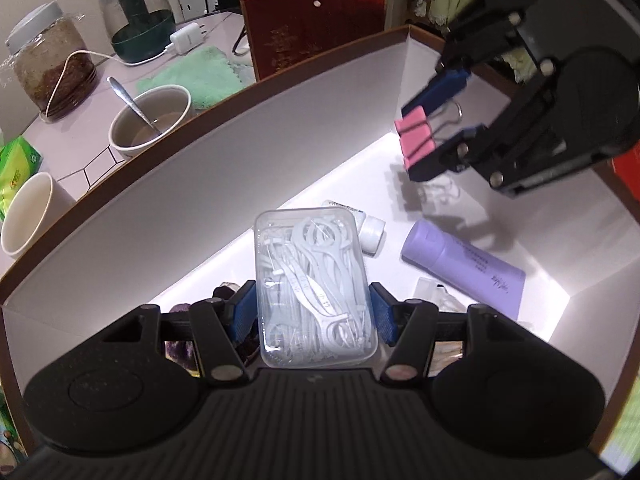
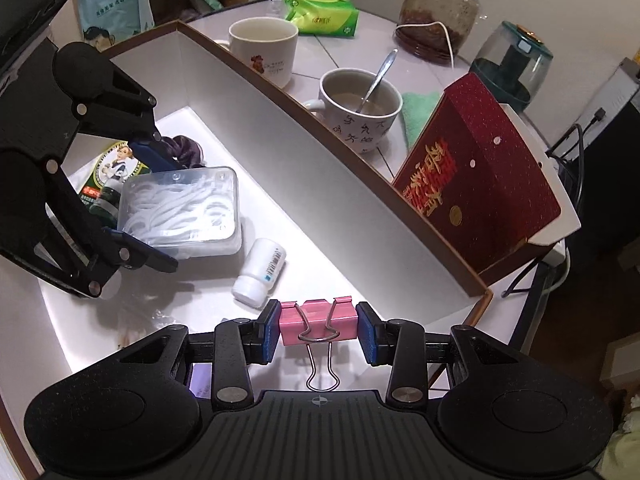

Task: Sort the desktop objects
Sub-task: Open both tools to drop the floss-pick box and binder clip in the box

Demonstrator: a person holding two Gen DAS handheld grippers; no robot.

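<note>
Inside white box (image 1: 280, 128), left tool (image 1: 312, 312) gripping floss case (image 1: 314, 280), right tool (image 2: 318, 330) clamping pink clip (image 2: 318, 318)

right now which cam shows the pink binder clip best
The right wrist view. The pink binder clip sits close and centred between the right gripper pads, with its wire handles sharp. The left wrist view shows the same clip farther off, at an angle, slightly blurred and partly covered by the fingers, above the white box.

Two mugs (image 2: 264, 50) (image 2: 360, 108), two jars (image 2: 438, 8) (image 2: 514, 64), one binder clip (image 2: 318, 320).
</note>
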